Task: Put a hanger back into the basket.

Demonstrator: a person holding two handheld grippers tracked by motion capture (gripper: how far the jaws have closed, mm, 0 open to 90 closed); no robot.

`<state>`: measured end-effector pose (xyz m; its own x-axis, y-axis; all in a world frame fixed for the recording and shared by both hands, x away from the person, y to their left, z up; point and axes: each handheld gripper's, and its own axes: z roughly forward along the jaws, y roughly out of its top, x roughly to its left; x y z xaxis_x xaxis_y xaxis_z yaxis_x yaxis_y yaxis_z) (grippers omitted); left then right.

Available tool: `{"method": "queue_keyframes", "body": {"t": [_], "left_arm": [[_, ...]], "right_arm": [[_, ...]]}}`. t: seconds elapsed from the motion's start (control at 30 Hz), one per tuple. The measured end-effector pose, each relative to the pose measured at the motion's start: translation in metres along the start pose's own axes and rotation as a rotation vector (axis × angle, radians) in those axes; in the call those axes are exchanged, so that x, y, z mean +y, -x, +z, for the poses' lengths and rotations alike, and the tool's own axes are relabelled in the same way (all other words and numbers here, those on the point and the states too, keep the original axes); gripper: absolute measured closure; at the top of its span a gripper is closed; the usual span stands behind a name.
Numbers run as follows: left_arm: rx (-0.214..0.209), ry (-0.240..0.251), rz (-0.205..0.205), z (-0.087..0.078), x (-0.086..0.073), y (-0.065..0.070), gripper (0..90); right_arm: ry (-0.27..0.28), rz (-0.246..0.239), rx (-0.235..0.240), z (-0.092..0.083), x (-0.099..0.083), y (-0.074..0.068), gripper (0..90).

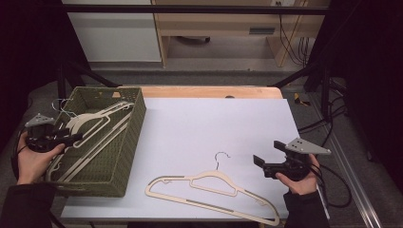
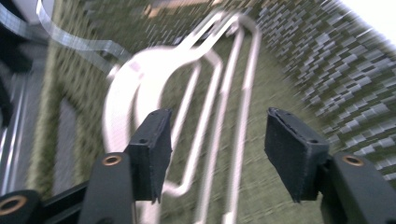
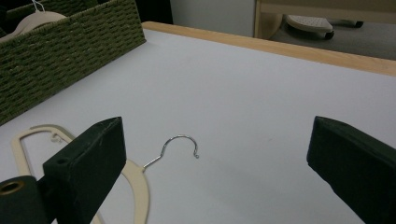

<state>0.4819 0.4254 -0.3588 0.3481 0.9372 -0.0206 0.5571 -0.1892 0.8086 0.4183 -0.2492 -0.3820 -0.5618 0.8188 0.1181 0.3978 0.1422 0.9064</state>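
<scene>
the left tongs [image 1: 71,139] hang over the near-left end of the woven basket [image 1: 128,142], released, nothing pinched; cream hangers [image 1: 90,124] lie stacked inside just below them. the right tongs [image 1: 259,160] hover spread wide and empty above the tabletop [image 1: 214,123], pointing at another cream hanger [image 1: 209,187] that lies flat by the front edge, its metal hook [image 3: 180,144] toward the middle.

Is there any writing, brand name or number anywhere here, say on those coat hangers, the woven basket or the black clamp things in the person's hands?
None can be read.
Hanger on the table: plain, no print.
Hangers in the basket: blurred in the left gripper view, no lettering seen.
Green woven basket: no label.
Left gripper and right gripper: no markings visible.
White table cover: blank.
</scene>
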Motion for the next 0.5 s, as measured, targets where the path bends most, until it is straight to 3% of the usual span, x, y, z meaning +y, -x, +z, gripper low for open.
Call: {"method": "queue_keyframes", "body": {"t": [0.13,0.27,0.5], "left_arm": [[-0.045,0.063,0.041,-0.007,0.012,0.024,30.8],[-0.116,0.127,0.076,-0.010,0.022,0.057,23.8],[-0.224,0.182,0.140,-0.005,0.031,0.113,18.1]], "right_arm": [[-0.002,-0.003,0.000,0.000,0.000,0.001,5.5],[-0.012,-0.010,0.007,0.001,-0.001,0.000,5.6],[-0.020,-0.008,0.014,0.005,-0.002,-0.002,6.1]]}}
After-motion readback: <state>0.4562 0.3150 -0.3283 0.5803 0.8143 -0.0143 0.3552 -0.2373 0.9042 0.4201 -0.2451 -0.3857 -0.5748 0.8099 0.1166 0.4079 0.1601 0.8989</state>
